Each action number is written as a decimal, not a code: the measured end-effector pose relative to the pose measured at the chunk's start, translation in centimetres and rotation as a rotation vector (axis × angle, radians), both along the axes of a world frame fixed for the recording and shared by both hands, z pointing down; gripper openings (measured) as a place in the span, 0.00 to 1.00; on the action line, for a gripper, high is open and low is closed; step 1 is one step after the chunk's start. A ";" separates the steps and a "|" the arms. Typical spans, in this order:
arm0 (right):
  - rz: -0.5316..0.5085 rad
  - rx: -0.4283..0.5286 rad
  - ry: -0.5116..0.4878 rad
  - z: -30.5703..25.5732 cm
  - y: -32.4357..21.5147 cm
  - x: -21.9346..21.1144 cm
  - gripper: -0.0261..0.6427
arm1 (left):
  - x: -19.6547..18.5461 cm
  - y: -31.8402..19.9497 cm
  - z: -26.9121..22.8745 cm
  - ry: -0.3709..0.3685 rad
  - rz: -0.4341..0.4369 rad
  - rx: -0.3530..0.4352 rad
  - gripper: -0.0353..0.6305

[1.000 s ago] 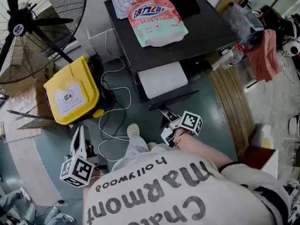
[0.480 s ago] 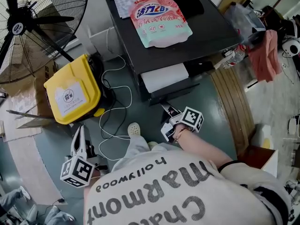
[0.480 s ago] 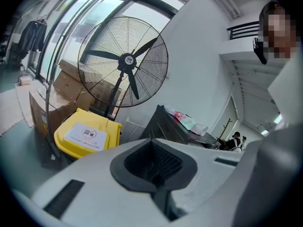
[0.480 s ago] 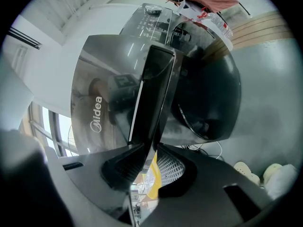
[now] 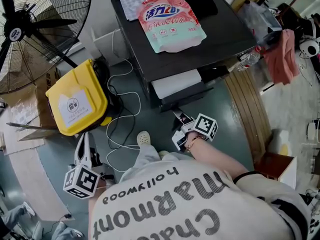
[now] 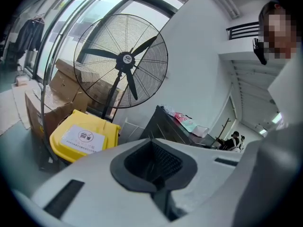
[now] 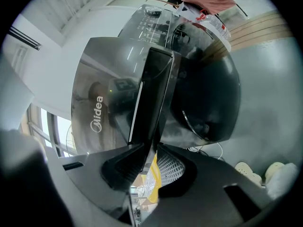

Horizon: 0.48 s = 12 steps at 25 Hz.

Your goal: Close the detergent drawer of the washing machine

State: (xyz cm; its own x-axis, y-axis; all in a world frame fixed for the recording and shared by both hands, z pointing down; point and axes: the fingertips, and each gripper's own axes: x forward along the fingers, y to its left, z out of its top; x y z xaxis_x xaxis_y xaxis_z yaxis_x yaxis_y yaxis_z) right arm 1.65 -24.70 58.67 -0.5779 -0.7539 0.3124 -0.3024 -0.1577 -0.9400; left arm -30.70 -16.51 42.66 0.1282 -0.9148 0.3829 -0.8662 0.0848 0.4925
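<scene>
Grey-green floor (image 5: 227,116) fills the head view, with the black washing machine (image 5: 215,36) at upper centre and a pink detergent bag (image 5: 170,21) lying on its top. Its detergent drawer (image 5: 177,82) juts partly out toward the frame's middle, white top showing. The right claw (image 7: 150,161) pinches an edge of the drawer's dark front panel. The left claw (image 6: 155,183), pressed together and empty, hangs at lower left below a yellow bin (image 5: 77,101), well apart from the machine.
</scene>
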 end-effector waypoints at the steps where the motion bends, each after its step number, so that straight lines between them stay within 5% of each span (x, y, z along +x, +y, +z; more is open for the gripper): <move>1: 0.006 0.001 0.000 0.0 -0.1 0.0 0.18 | -0.1 -0.1 0.1 0.000 0.003 -0.001 0.06; 12: 0.094 -0.023 0.018 0.2 -1.0 -0.3 0.18 | -2.3 -2.6 0.3 -0.001 0.042 0.003 0.06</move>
